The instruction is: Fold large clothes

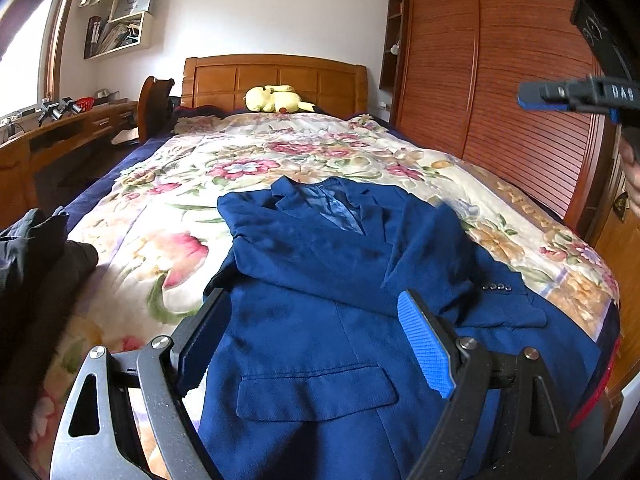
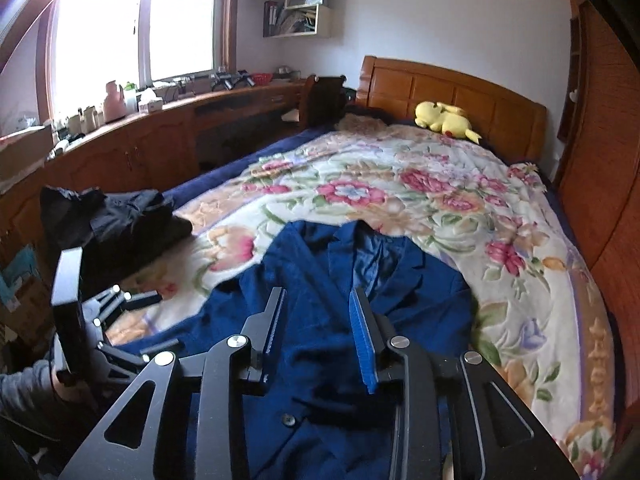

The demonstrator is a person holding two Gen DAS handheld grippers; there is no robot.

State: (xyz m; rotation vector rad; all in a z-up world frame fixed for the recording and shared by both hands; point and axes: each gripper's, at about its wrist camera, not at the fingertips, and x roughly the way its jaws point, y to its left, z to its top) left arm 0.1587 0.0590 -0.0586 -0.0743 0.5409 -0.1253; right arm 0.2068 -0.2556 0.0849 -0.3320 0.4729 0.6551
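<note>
A navy blue suit jacket (image 1: 320,280) lies front up on the floral bedspread (image 1: 240,152), collar toward the headboard, both sleeves folded across its chest. It also shows in the right wrist view (image 2: 320,280). My left gripper (image 1: 312,320) is open and empty, held just above the jacket's lower front near a flap pocket (image 1: 316,396). My right gripper (image 2: 318,312) is open and empty above the jacket's middle; it also shows raised at the right in the left wrist view (image 1: 532,98). The left gripper appears at the left edge of the right wrist view (image 2: 80,320).
A pile of dark clothes (image 2: 120,216) lies on the bed's left side. A yellow plush toy (image 1: 276,99) sits by the wooden headboard (image 1: 276,76). A wooden desk (image 2: 160,120) runs along the left wall; a wardrobe (image 1: 500,72) stands on the right.
</note>
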